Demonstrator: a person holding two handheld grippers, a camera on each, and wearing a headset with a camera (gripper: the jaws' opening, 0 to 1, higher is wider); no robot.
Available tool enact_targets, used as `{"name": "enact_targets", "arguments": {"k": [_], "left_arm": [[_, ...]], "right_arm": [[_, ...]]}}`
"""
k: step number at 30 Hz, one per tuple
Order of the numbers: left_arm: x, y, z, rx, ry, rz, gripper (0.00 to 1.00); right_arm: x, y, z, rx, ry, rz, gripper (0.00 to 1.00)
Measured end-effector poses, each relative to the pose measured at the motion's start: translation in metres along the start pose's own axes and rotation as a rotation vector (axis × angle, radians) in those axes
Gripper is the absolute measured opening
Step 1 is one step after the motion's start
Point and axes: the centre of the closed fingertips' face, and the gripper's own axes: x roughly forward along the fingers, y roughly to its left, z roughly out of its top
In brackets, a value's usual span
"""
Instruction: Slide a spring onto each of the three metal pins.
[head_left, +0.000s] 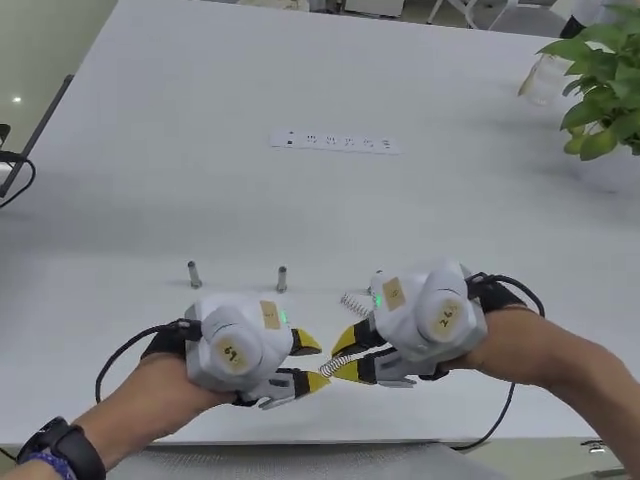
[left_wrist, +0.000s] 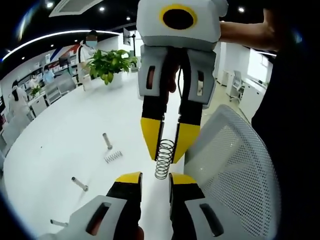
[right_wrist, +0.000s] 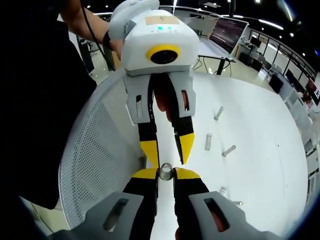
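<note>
Your right gripper (right_wrist: 166, 176) pinches the spring (left_wrist: 164, 159); your left gripper (left_wrist: 152, 180) holds its fingers (left_wrist: 129, 180) parted by its free end, seemingly clear. Close off-centre and it may flick away.

There are three metal pins (left_wrist: 107, 141), two springs (left_wrist: 164, 159), one power strip (head_left: 335, 142) and one potted plant (head_left: 598, 90).

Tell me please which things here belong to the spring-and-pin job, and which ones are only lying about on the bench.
For the job: coiled metal spring held in the right gripper; second coiled metal spring loose on the white table; upright grey metal pins; open left gripper.

Just lying about: white power strip; green potted plant; white mesh chair.
</note>
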Motion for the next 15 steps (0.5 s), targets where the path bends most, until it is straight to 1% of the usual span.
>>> {"name": "enact_targets", "arguments": {"k": [2, 3, 5, 7, 9, 15], "left_arm": [[-0.002, 0.004, -0.003, -0.017, -0.001, 0.019, 0.15], [-0.004, 0.004, -0.004, -0.024, -0.002, 0.021, 0.16], [-0.007, 0.008, -0.006, -0.048, -0.010, 0.041, 0.16], [-0.010, 0.010, -0.008, -0.065, -0.019, 0.050, 0.17], [-0.014, 0.015, -0.014, -0.086, -0.016, 0.073, 0.19], [-0.027, 0.029, -0.026, -0.149, -0.026, 0.143, 0.22]], "right_arm": [[0.000, 0.000, -0.001, 0.003, 0.001, -0.003, 0.08], [0.000, -0.002, -0.002, 0.010, 0.000, -0.008, 0.08], [0.001, -0.006, -0.007, 0.028, 0.009, -0.028, 0.08], [0.003, -0.008, -0.009, 0.035, 0.012, -0.033, 0.08], [0.004, -0.011, -0.011, 0.048, 0.013, -0.043, 0.08], [0.007, -0.020, -0.010, 0.071, 0.018, -0.050, 0.08]]}}
